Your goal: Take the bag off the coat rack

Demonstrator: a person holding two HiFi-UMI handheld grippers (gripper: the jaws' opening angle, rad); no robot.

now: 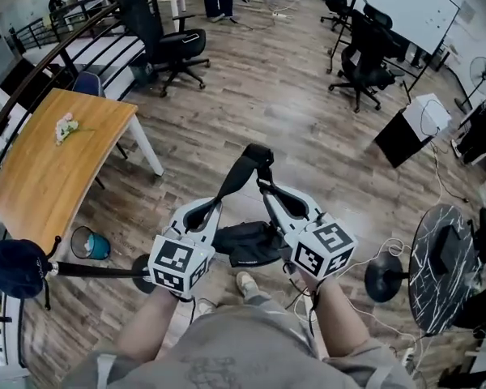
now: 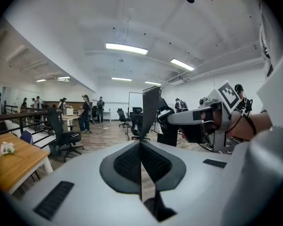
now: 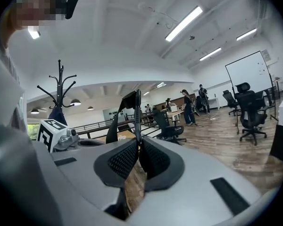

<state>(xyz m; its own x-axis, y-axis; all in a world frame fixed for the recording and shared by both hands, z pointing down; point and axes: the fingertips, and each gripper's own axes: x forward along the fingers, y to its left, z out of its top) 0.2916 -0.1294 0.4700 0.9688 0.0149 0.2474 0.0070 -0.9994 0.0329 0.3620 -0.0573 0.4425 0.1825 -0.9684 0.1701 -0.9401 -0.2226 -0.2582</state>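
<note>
If the strap (image 1: 255,159) slips through the left gripper (image 2: 141,149) and right gripper (image 3: 138,145), both clamped on it, the black bag (image 1: 245,245) at 6 o'clock drops.

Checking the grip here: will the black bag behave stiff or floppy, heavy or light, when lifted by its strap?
Probably floppy: the black bag sags crumpled below the left gripper and right gripper. Its strap bends into a limp loop between them, so it may swing. Likely light for its size: it looks slack and unfilled.
</note>
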